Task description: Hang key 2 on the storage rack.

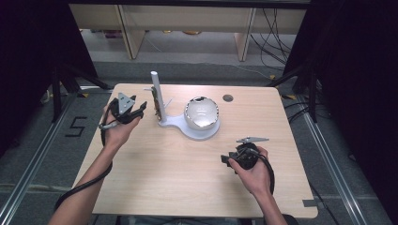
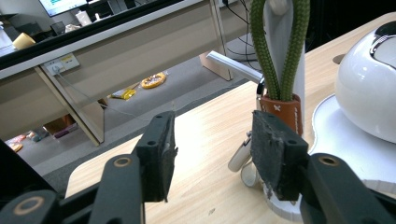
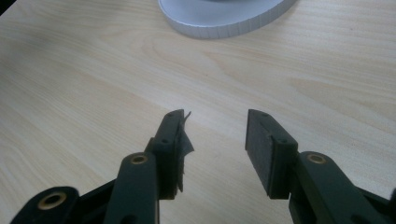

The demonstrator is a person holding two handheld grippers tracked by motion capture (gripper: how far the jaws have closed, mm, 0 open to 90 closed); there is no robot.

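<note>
Left gripper view shows us the left gripper (image 2: 212,156) spread, empty, beside the green rope keychain (image 2: 279,51) hung on its white stand (image 1: 158,101) for display.

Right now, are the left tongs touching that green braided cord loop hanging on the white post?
Apart. In the left gripper view the left tongs stand open, with bare table between their pads and the green braided cord loop beyond them.
</note>
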